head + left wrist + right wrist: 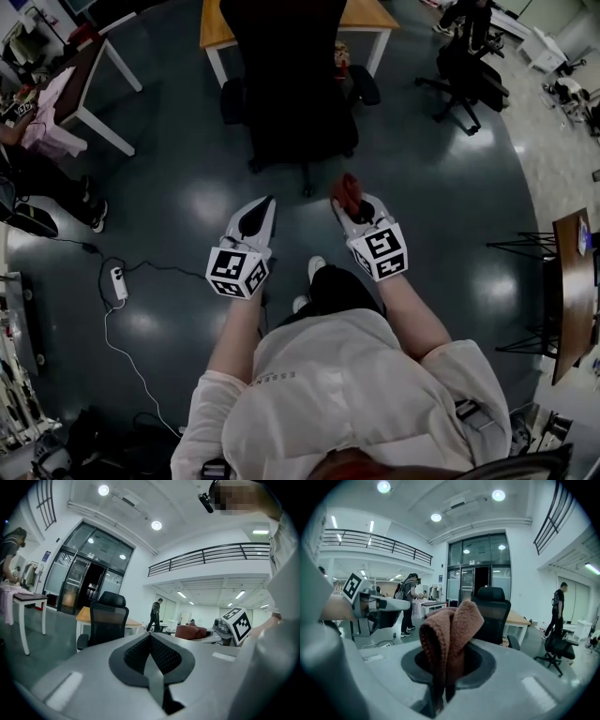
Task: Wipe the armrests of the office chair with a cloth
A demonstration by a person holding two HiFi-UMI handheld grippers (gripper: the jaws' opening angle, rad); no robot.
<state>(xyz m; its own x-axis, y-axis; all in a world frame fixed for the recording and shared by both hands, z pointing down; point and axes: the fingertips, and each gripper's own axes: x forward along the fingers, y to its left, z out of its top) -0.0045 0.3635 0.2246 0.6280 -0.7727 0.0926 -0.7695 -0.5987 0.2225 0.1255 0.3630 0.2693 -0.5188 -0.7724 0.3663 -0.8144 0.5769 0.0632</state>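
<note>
Wiping looks unstarted: right gripper [355, 210] fingers pinch the brown cloth [450, 634], left gripper [266, 203] fingers are closed empty, both well short of the office chair [291, 84] armrests [364, 86].

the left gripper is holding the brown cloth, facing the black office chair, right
Not quite: the right gripper is shut on the brown cloth, as the right gripper view shows. The left gripper is shut and empty. Both face the black office chair.

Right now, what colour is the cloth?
The cloth is reddish brown, seen best in the right gripper view.
</note>
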